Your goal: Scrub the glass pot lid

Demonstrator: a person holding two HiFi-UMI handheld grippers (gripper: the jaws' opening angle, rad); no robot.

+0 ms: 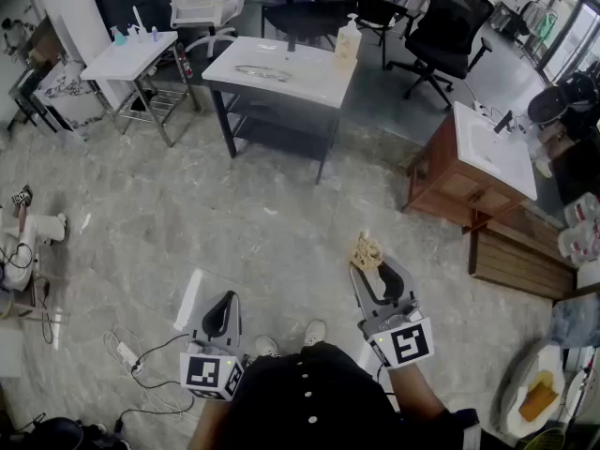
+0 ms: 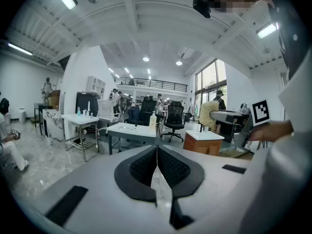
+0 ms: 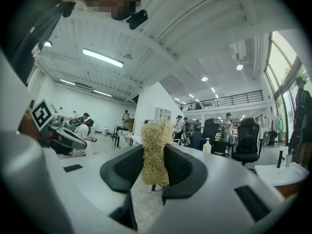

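The glass pot lid (image 1: 262,72) lies flat on a white-topped table (image 1: 309,87) far ahead across the floor, and shows small in the left gripper view as the lid (image 2: 126,127). A soap bottle (image 1: 348,39) stands at that table's right corner. My right gripper (image 1: 373,268) is shut on a straw-coloured scrub pad (image 1: 367,249), which sticks up between its pads as the scrub pad (image 3: 155,152). My left gripper (image 1: 223,300) is held low beside my body, its jaws shut with nothing between them (image 2: 157,147). Both grippers are far from the lid.
A small white side table (image 1: 131,59) with bottles stands at the left. At the right is a wooden cabinet (image 1: 459,190) with a sink top. Office chairs (image 1: 450,26) are behind. Cables and a power strip (image 1: 127,352) lie on the floor at my left. Plates (image 1: 534,397) sit bottom right.
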